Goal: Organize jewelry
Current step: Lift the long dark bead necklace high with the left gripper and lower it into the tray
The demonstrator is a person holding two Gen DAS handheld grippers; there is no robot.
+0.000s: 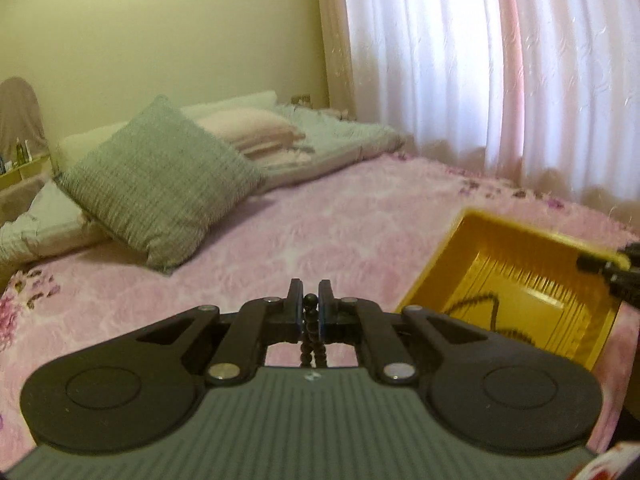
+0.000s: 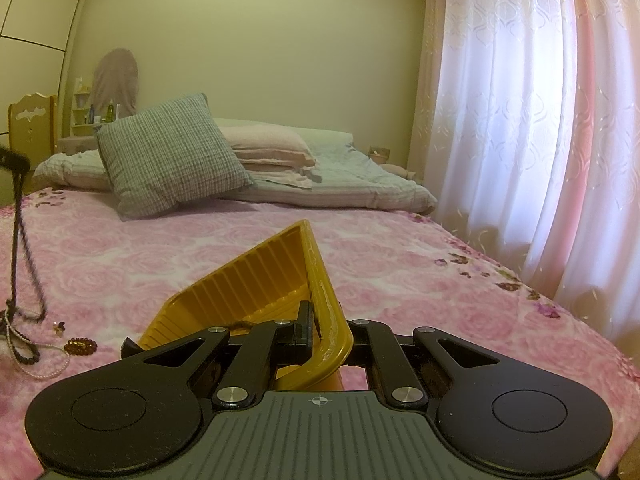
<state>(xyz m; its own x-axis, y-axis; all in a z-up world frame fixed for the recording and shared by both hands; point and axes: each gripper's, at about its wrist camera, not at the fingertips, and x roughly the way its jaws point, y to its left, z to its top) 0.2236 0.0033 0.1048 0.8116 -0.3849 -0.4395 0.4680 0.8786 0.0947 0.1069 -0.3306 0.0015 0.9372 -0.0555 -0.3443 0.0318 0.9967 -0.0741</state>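
The left claw is clamped on a black bead necklace, whose doubled strand hangs down between its fingers above the pink floral bedspread. To its right, the yellow plastic tray sits tilted, with a dark cord lying inside. The right claw is closed on that tray's near rim, holding it tipped up. Left of the right claw, on the bedspread, lie a pearl strand, dark beads and an amber brooch. A checked cushion leans well beyond.
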